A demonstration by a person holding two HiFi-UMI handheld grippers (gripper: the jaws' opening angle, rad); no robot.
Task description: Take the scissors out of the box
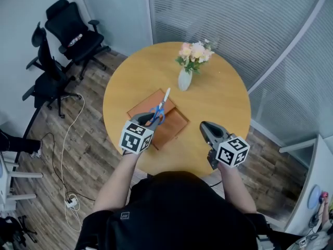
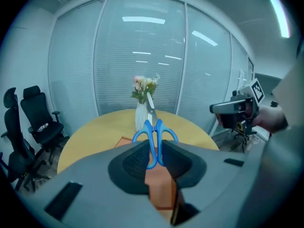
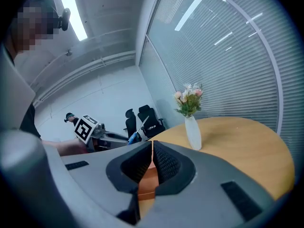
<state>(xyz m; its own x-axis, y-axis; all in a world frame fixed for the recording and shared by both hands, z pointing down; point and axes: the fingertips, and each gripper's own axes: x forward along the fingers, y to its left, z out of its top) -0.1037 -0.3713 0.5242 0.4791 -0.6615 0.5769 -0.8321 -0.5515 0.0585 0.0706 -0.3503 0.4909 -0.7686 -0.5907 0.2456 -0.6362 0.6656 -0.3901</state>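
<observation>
Blue-handled scissors (image 1: 160, 110) hang in the air above the flat brown box (image 1: 171, 128), blades pointing away toward the vase. My left gripper (image 1: 151, 120) is shut on their handles; in the left gripper view the scissors (image 2: 154, 134) stand upright between the pads of the left gripper (image 2: 154, 152), with the box (image 2: 161, 186) below. My right gripper (image 1: 205, 126) hovers over the table's near right part, jaws together and nothing in them. The right gripper view shows the right gripper (image 3: 152, 148) closed, and the scissors (image 3: 137, 129) raised at its left.
The round wooden table (image 1: 223, 98) carries a white vase of flowers (image 1: 185, 79) just beyond the box. Black office chairs (image 1: 73, 33) stand on the floor at far left. Glass walls with blinds run behind the table.
</observation>
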